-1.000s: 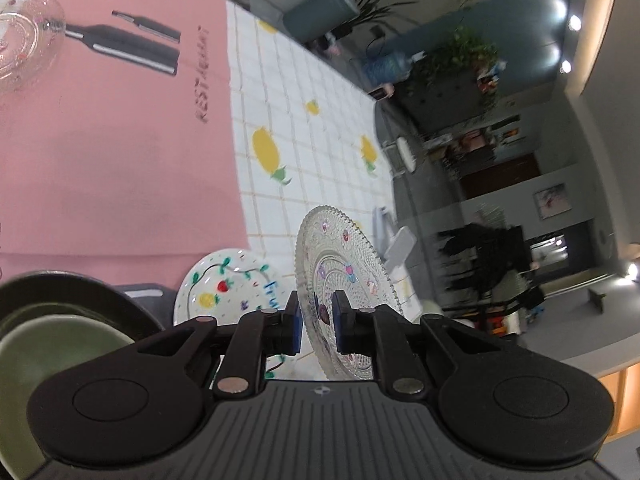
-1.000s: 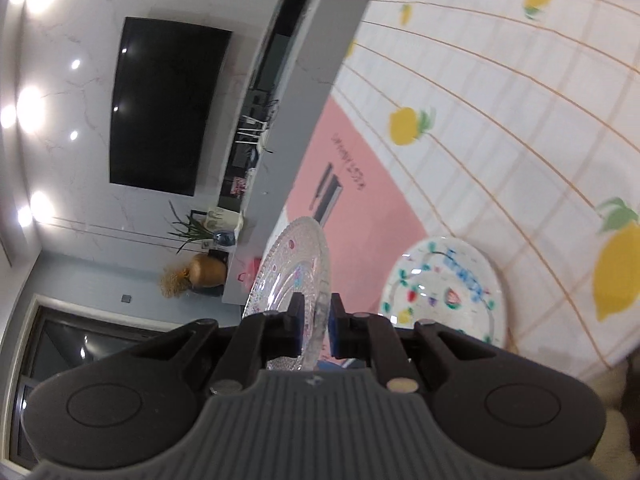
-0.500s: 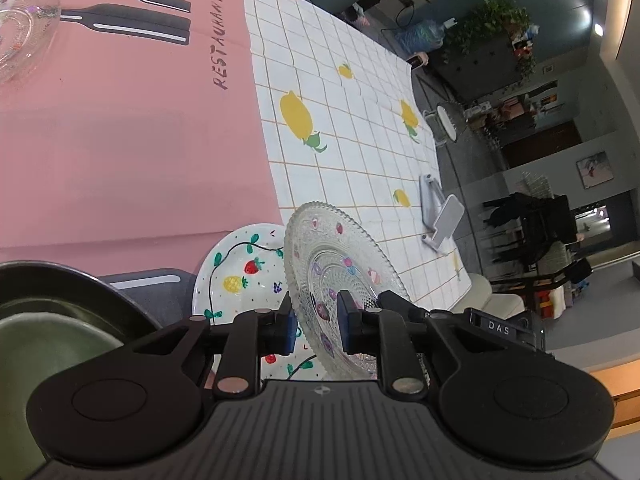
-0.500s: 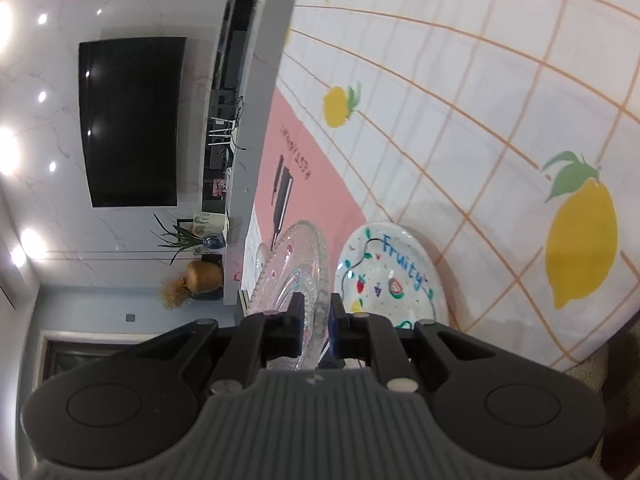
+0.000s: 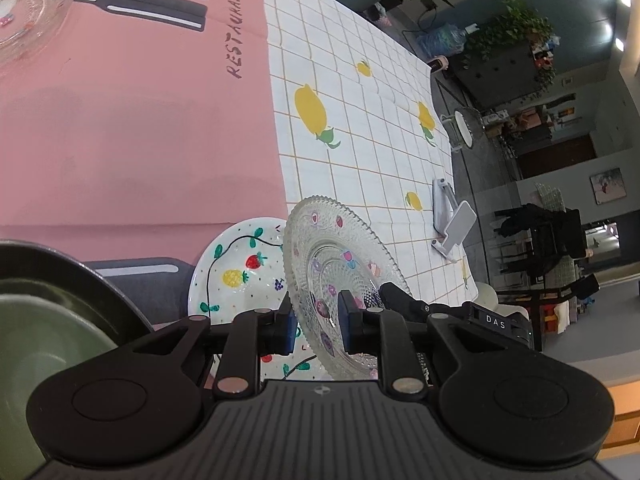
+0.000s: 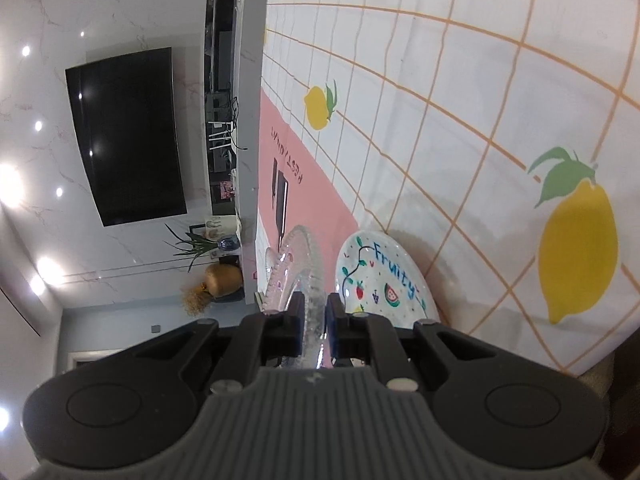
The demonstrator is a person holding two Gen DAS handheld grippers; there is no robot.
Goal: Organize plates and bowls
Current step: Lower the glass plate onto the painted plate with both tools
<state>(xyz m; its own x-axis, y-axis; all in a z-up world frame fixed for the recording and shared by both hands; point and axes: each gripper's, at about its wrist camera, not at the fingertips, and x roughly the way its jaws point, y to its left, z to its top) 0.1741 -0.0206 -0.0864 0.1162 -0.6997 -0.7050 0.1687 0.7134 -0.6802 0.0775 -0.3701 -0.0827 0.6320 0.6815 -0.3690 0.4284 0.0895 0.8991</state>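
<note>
Right gripper (image 6: 313, 322): clamped on glass plate (image 5: 336, 276) rim, plate on edge above fruit plate (image 6: 382, 280).
Left gripper (image 5: 316, 326): jaws just widened, straddling the rim loosely.
Open room: pink mat (image 5: 132, 128) bare mid-field.
Writing: "RESTAURANT" on mat; "Fruity" on fruit plate.

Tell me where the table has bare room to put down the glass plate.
Free: the pink mat between the glass bowl and the fruit plate, and the lemon cloth beyond. Crowded: near edge, by the dark dish.
</note>
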